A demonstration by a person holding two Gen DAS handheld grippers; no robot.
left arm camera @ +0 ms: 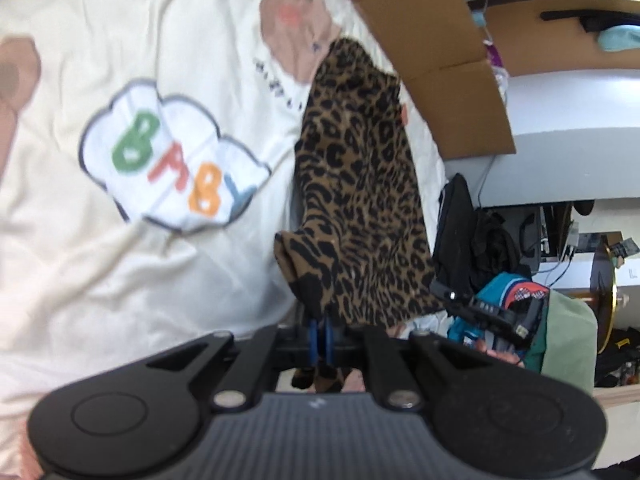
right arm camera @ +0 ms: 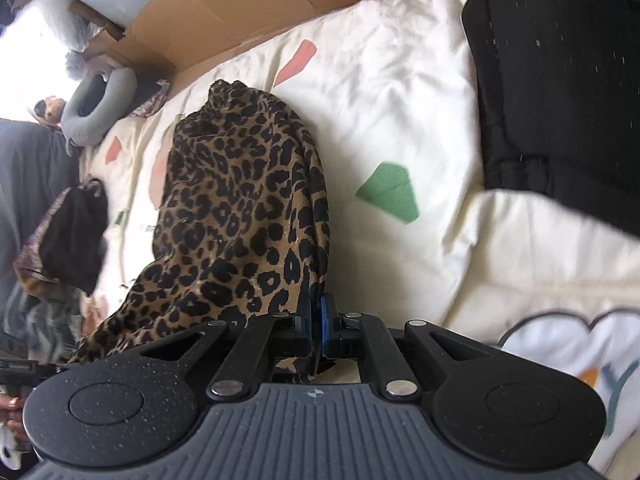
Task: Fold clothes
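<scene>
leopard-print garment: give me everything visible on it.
The tan-and-black leopard-print fabric garment is soft, thin-looking and rumpled. It is pinched at two edges: the left gripper and the right gripper both have jaws shut on it. Its far end trails onto the cream printed quilt; the near part is lifted between the grippers.

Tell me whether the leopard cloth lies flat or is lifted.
Lifted at one end: the leopard cloth hangs from both shut grippers, left and right, far end on the quilt.

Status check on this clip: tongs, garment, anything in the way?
Left tongs shut on leopard-print fabric garment. Right tongs shut on its other edge. Garment partly lifted off cream printed duvet. Nothing blocking.
</scene>
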